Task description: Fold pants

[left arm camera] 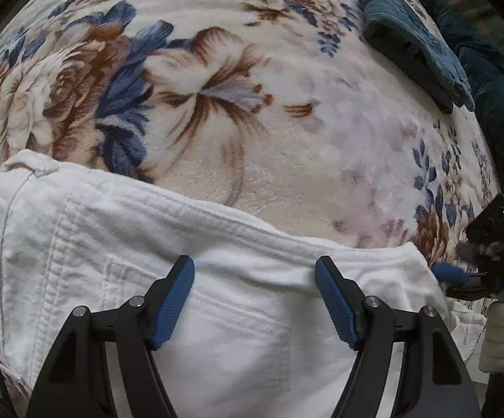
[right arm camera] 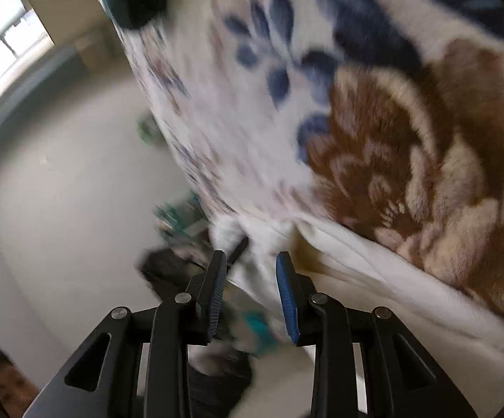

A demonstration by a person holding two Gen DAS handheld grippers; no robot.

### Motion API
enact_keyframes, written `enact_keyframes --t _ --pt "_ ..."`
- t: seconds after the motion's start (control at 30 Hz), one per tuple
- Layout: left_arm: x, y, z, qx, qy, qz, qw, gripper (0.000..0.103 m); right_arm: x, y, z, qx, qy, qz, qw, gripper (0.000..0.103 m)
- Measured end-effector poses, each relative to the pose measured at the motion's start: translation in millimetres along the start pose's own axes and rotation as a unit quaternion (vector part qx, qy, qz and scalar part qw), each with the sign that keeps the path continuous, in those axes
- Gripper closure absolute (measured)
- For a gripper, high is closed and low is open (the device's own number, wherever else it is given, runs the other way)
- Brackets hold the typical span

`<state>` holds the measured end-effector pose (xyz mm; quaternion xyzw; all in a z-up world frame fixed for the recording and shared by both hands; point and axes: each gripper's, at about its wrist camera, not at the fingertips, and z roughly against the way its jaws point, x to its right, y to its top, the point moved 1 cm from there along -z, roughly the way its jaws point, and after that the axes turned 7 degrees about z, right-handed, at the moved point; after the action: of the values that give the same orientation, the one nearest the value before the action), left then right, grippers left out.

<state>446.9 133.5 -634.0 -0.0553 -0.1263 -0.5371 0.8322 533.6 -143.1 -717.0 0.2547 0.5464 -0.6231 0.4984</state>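
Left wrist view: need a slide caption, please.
Open left gripper above white pants on a floral blanket.

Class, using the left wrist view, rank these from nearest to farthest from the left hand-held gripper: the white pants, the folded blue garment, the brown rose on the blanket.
1. White pants: directly beneath the left hand-held gripper.
2. Brown rose: upper left, on the blanket.
3. Folded blue garment: far upper right.

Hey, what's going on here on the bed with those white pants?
A person is folding white pants on a floral blanket, a gripper in each hand. The left gripper hangs open above the pants, pads not pressing. The right gripper is at the pants' edge with white cloth between its jaws; motion blur hides whether it grips. Dark blue clothes lie folded at the far side.
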Motion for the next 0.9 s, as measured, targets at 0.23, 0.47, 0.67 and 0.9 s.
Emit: enact_keyframes --t 0.23,0.47,0.67,0.9 --pt "2.7 -3.2 -1.6 0.0 0.012 -0.015 0.9998 0.033 -3.9 21.3 -78.3 -0.068 -0.095 0.025 0.993 0.077" --pt "-0.5 -2.2 -1.2 -0.006 0.004 -0.01 0.9999 0.033 -10.0 13.7 -49.0 -0.008 -0.128 0.011 0.992 0.091" --pt "-4.9 -2.3 4.4 -0.005 0.001 0.0 1.0 0.033 -55.9 -3.9 -14.1 0.027 -0.253 0.095 0.963 0.072" --pt "5.6 -0.8 14.4 0.004 -0.001 -0.013 0.9999 0.033 -87.9 -33.2 -50.4 -0.062 -0.344 0.231 0.908 0.05"
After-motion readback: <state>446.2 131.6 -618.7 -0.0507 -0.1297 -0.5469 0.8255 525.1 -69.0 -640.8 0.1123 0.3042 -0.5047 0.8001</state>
